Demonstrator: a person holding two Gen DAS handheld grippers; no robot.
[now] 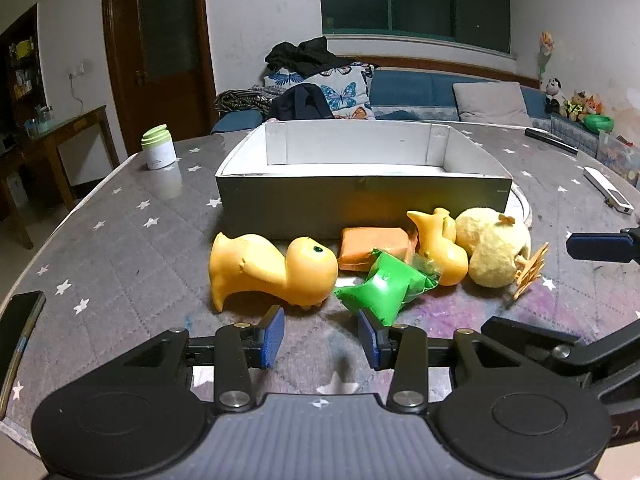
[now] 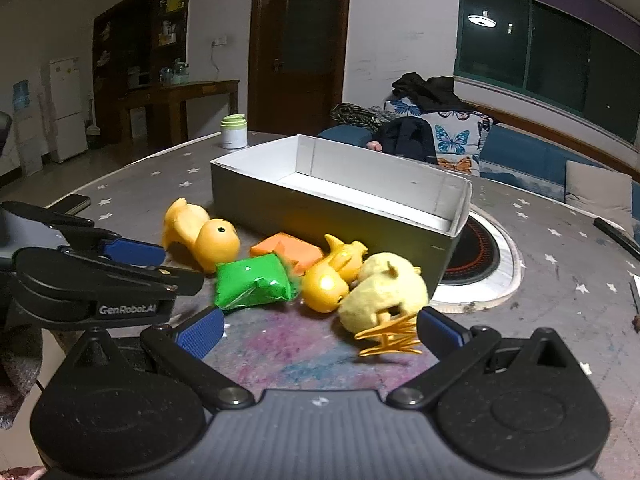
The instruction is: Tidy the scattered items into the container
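while the star-printed table (image 1: 132,208) spreads under everything, the open cardboard box (image 1: 360,204) stands upright near its middle and serves as the landmark; what lies inside it cannot be seen past its walls. all the scattered items lie in a row just in front of the box's near wall. the large yellow rubber duck (image 1: 276,268) lies on its side toward the box's left end. the fuzzy yellow chick (image 1: 494,250) lies tipped over toward the box's right end, orange feet pointing away from it. the small yellow duck (image 1: 442,246) lies between, touching the chick. the green packet (image 1: 386,286) rests in front of the orange block (image 1: 374,246), which sits close against the box wall. the left gripper (image 1: 322,338) hovers low before the packet, jaws moderately apart and empty. the right gripper (image 2: 320,330) hangs before the chick, jaws spread wide and empty, one pad (image 2: 440,328) beside the chick's feet.
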